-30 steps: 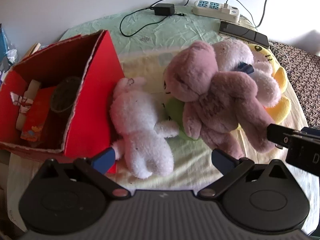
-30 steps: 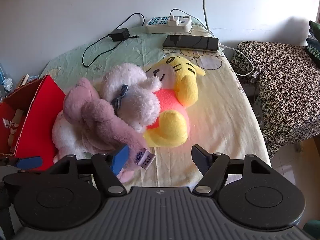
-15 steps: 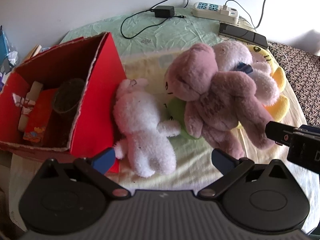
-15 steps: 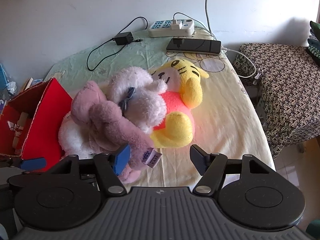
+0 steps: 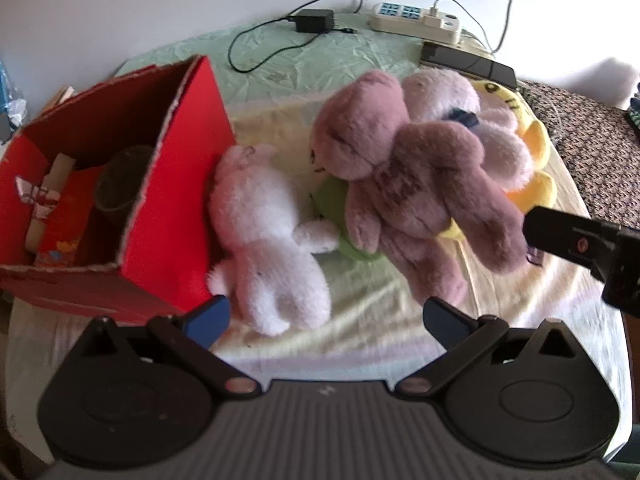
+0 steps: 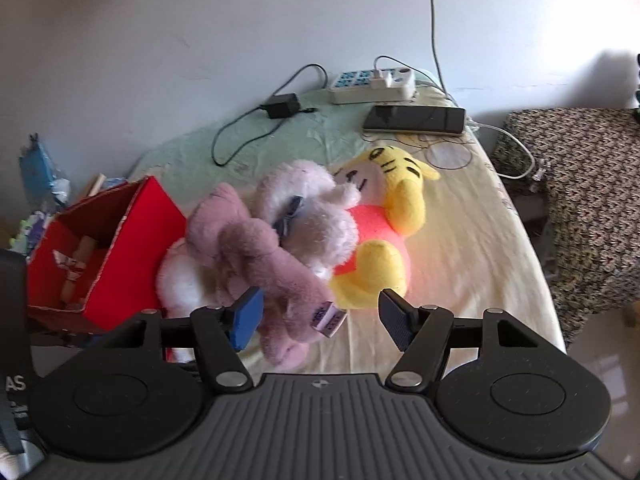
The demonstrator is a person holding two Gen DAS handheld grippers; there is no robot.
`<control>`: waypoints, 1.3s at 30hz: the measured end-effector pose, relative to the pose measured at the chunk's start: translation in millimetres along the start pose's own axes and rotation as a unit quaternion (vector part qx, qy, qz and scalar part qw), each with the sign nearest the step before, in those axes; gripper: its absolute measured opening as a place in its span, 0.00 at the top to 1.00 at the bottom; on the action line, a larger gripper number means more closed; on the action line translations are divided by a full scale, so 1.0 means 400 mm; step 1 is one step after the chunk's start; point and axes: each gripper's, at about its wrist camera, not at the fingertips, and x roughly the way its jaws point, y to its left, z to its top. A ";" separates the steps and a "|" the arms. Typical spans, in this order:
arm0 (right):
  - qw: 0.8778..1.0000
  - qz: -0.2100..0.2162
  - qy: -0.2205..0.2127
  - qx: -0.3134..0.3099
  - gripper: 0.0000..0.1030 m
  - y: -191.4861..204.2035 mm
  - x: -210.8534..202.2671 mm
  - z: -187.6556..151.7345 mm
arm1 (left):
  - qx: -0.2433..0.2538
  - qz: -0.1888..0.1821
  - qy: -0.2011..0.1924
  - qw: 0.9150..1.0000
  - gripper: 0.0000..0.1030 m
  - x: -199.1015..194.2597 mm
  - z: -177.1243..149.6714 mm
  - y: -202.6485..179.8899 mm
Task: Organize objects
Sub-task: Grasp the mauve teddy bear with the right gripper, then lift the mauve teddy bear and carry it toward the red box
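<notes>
Left view alone shows the green toy point(image 5: 340, 220) under the mauve bear point(image 5: 400, 184); right view alone shows the tiger point(image 6: 384, 224) in full. Red box point(image 5: 176, 184) at the bed's point(image 6: 472, 248) left edge holds a dark cup point(image 5: 120, 184). Left gripper point(image 5: 326, 316) open, empty. Right gripper point(image 6: 320, 318) closing about the bear's leg, pads not pressing

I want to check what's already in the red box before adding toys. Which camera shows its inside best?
The left wrist view: it looks down into the red box, showing a dark cup and paper items. The right wrist view shows the box small at the left edge, its inside mostly hidden.
</notes>
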 end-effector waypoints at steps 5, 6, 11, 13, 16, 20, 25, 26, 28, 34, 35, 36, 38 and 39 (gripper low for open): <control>1.000 0.029 -0.012 -0.002 0.39 -0.011 -0.001 -0.007 | 0.000 -0.030 -0.001 1.000 0.03 0.007 -0.023 -0.001; 0.999 0.035 -0.016 -0.003 0.39 -0.013 -0.003 -0.007 | -0.002 -0.039 -0.006 0.999 0.04 0.005 -0.026 0.002; 0.997 0.080 -0.020 -0.008 0.46 -0.012 0.018 0.002 | -0.013 -0.090 -0.036 0.995 0.08 -0.001 -0.035 0.025; 0.995 0.095 -0.022 -0.020 0.48 -0.004 0.034 0.011 | -0.008 -0.103 -0.051 0.993 0.08 0.002 -0.035 0.029; 0.992 0.109 -0.032 -0.048 0.49 0.016 0.055 0.032 | 0.000 -0.132 -0.053 0.990 0.07 0.018 -0.034 0.029; 0.987 0.125 -0.037 -0.099 0.49 0.044 0.093 0.064 | 0.014 -0.157 -0.055 0.986 0.05 0.049 -0.023 0.008; 0.980 0.146 0.000 -0.136 0.49 0.047 0.148 0.080 | 0.017 -0.172 -0.049 0.984 0.05 0.096 0.003 0.002; 0.979 0.148 0.009 -0.140 0.49 0.046 0.158 0.081 | 0.017 -0.173 -0.050 0.984 0.05 0.103 0.011 0.003; 0.978 0.152 0.027 -0.138 0.50 0.042 0.173 0.081 | 0.021 -0.174 -0.055 0.983 0.05 0.115 0.026 0.007; 0.976 0.184 0.051 -0.105 0.61 0.021 0.188 0.073 | 0.039 -0.176 -0.050 0.982 0.08 0.143 0.040 0.004; 0.976 0.188 0.053 -0.098 0.62 0.017 0.189 0.072 | 0.041 -0.177 -0.048 0.982 0.10 0.145 0.040 0.004; 0.976 0.189 0.054 -0.093 0.63 0.015 0.189 0.072 | 0.045 -0.177 -0.050 0.982 0.11 0.142 0.039 0.002; 0.977 0.192 0.051 -0.080 0.66 0.012 0.180 0.067 | 0.056 -0.178 -0.053 0.981 0.20 0.135 0.042 0.001; 0.977 0.194 0.051 -0.073 0.66 0.011 0.175 0.064 | 0.063 -0.178 -0.055 0.980 0.22 0.129 0.043 0.000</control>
